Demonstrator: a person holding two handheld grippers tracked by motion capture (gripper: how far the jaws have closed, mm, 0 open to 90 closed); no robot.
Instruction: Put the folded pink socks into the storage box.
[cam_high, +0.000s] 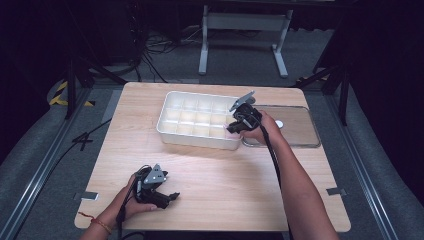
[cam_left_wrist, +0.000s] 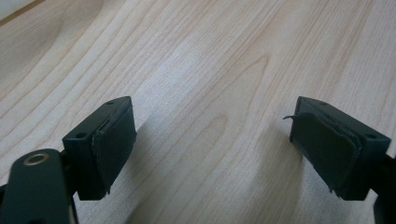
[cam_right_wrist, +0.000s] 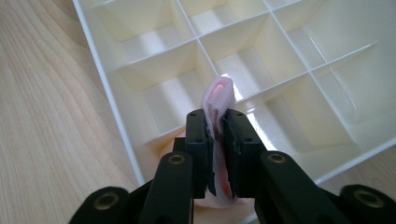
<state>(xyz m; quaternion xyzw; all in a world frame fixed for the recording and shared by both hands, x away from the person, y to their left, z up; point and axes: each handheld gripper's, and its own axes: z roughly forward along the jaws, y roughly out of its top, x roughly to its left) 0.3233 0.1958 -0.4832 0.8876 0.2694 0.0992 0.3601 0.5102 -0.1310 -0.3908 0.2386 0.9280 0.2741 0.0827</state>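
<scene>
A white tray (cam_high: 172, 131) divided into several square compartments stands at the middle back of the wooden table. My right gripper (cam_high: 235, 127) hovers over the tray's near right corner. In the right gripper view that gripper (cam_right_wrist: 217, 123) is shut on a small white-and-pink soft piece (cam_right_wrist: 219, 95), which stands upright between the pads above the tray's edge cells (cam_right_wrist: 107, 79). The cells I can see are empty. My left gripper (cam_high: 172, 196) rests low at the front left of the table, apart from the tray. Its jaws (cam_left_wrist: 212, 135) stand wide open with only bare wood between them.
A clear flat lid (cam_high: 300, 132) lies right of the tray, with a small white round thing (cam_high: 279, 123) on it beside my right hand. Dark floor, cables and a grey stand frame (cam_high: 245, 22) lie beyond the table's far edge.
</scene>
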